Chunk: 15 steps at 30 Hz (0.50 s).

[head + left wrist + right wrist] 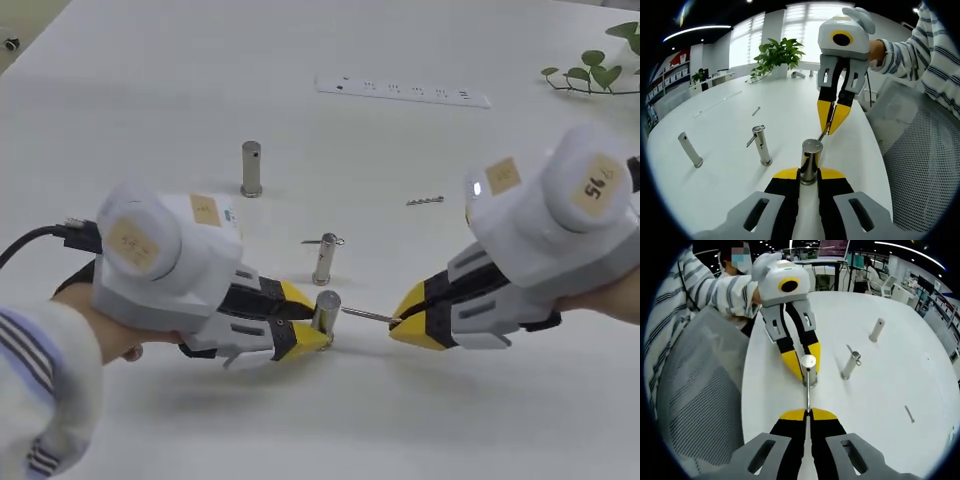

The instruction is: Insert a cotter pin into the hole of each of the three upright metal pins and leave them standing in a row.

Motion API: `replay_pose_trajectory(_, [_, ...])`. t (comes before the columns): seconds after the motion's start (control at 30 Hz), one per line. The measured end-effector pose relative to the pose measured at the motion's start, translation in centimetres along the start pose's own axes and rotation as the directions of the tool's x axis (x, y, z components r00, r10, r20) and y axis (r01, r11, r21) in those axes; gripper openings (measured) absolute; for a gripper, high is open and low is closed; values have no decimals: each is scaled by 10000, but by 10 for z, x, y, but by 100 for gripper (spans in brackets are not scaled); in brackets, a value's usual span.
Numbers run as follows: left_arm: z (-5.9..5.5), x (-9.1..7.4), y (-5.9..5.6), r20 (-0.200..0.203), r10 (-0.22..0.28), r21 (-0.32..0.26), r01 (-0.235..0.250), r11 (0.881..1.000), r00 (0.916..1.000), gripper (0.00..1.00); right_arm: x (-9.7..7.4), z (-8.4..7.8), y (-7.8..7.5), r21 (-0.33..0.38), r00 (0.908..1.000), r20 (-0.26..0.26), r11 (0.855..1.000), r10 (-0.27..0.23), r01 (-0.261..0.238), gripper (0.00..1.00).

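Left hand-held gripper [318,325] clamping nearest metal pin [326,308], right hand-held gripper [408,318] pinching cotter pin [370,315], wide tabletop [330,430] around

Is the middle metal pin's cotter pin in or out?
In. The cotter pin crosses the middle metal pin near its top, sticking out both sides.

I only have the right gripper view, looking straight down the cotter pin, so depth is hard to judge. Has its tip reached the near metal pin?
Observer: In the head view the cotter pin held by the right gripper meets the near metal pin just below its top; whether it is in the hole, I cannot tell.
Operator: And where is that pin gripped?
Observer: The left gripper view shows the left gripper shut on its lower half.
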State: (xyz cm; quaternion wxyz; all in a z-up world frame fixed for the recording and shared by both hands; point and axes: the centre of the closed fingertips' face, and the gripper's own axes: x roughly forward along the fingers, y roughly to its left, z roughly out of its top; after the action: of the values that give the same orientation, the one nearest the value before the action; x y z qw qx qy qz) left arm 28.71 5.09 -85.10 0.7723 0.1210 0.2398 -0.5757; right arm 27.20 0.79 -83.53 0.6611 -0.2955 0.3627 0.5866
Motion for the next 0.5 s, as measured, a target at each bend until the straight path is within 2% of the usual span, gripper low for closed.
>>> replay_pose_trajectory(0.5, [-1,1,-1,87,108,-19,-108,9999,9999,11,0,5,2,92,9999,90,9999,-105,104,4])
